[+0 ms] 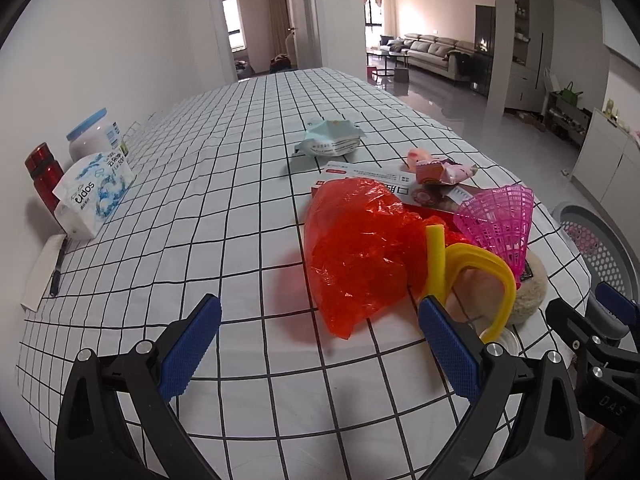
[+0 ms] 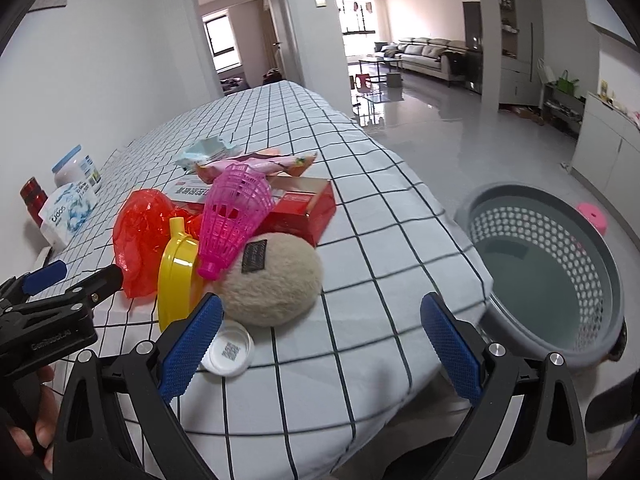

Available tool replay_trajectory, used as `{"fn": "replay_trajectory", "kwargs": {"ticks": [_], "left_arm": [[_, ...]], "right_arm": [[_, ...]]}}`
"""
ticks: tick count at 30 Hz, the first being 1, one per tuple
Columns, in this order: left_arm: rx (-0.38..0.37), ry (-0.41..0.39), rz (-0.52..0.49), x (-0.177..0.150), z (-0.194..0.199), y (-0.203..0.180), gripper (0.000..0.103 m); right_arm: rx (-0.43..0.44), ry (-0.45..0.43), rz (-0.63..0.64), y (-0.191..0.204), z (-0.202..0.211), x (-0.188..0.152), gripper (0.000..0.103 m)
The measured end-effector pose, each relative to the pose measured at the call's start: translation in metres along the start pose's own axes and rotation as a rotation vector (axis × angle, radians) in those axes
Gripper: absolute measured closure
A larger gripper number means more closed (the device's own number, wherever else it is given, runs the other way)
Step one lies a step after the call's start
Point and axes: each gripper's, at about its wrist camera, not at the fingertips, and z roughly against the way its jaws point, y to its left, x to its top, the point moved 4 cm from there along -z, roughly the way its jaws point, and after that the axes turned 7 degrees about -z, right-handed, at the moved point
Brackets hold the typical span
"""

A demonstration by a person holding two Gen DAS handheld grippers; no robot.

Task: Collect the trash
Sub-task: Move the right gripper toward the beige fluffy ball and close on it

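A pile of trash lies on the checked tablecloth: a crumpled red plastic bag (image 1: pixel 360 248) (image 2: pixel 140 232), a yellow plastic piece (image 1: pixel 480 272) (image 2: pixel 178 276), a pink mesh shuttlecock (image 1: pixel 498 224) (image 2: pixel 234 216), a beige fluffy pad (image 2: pixel 272 280), a red box (image 2: pixel 304 208), a white lid (image 2: pixel 228 350) and wrappers (image 1: pixel 332 140). My left gripper (image 1: pixel 320 344) is open, just short of the red bag. My right gripper (image 2: pixel 320 344) is open above the table edge, in front of the pad. A grey perforated basket (image 2: pixel 560 264) stands on the floor to the right.
A red bottle (image 1: pixel 42 176), a white jar (image 1: pixel 94 134) and a tissue pack (image 1: pixel 94 192) stand by the wall at the left. A pen on paper (image 1: pixel 56 268) lies near them. A pink object (image 2: pixel 592 216) lies on the floor behind the basket.
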Motion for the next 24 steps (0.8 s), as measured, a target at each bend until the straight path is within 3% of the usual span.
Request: {"fn": "replay_trajectory", "kwargs": {"ticks": [12, 24], "left_arm": [[-0.019, 0.027, 0.03, -0.005, -0.005, 0.005, 0.006], [-0.028, 0.023, 0.032, -0.003, -0.005, 0.006, 0.006]], "right_arm": [[0.02, 0.041, 0.032, -0.004, -0.023, 0.005, 0.008], [0.046, 0.066, 0.115, 0.015, -0.045, 0.007, 0.008]]}}
